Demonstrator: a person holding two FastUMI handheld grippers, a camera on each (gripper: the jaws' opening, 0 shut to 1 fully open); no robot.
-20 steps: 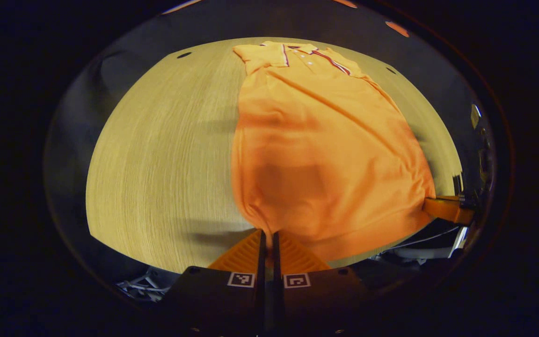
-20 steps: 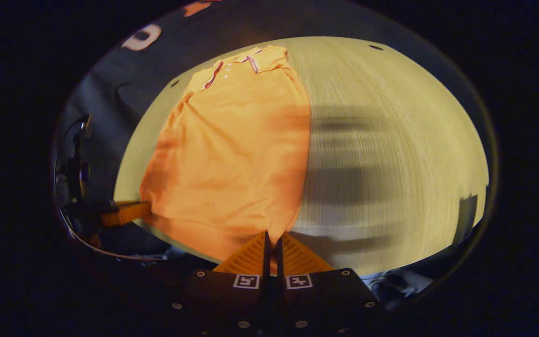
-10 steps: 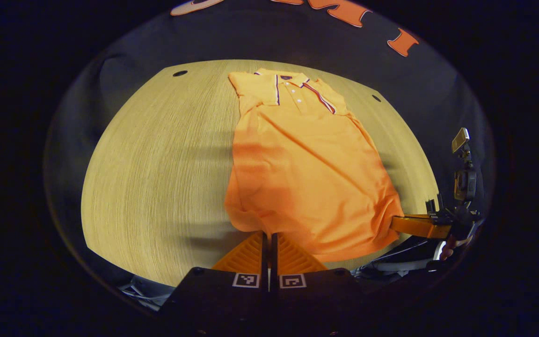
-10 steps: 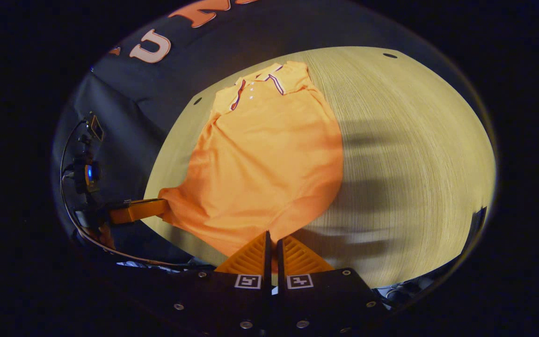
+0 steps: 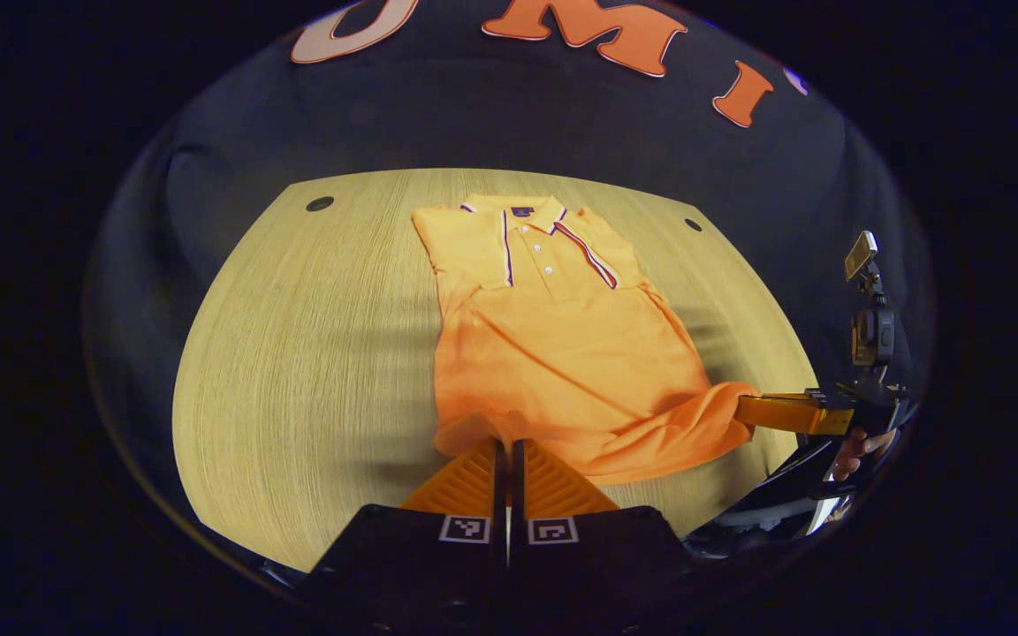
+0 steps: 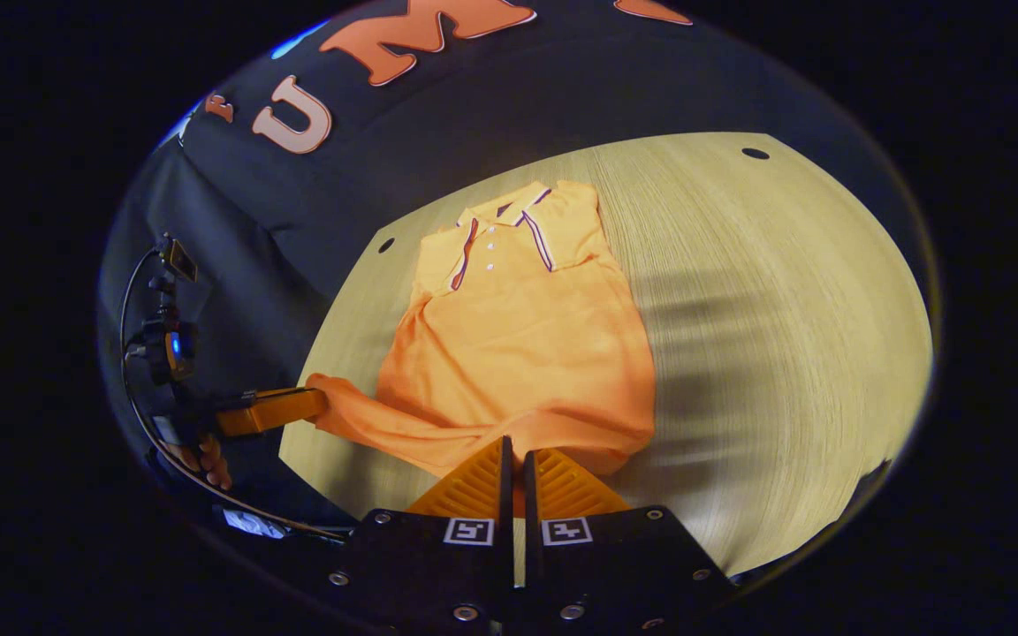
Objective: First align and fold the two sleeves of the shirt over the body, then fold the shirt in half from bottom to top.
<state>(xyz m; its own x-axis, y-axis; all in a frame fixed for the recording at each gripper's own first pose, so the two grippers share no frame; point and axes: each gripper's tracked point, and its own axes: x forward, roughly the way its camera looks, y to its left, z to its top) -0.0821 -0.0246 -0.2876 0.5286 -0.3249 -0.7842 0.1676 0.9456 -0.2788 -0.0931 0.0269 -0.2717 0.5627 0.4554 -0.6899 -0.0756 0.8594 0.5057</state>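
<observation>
On the wooden table (image 5: 297,353) lies our orange shirt (image 5: 562,353), its long way running straight off from us, collar (image 5: 531,221) at the far end. We hold the near bottom edge, one corner each. Our left gripper (image 5: 505,442) is pressed together on the left corner, and our right gripper (image 6: 514,446) is pressed together on the right corner. Both corners look lifted. The sleeves seem tucked over the body already. We think we must carry the edge forward, up to the collar.
</observation>
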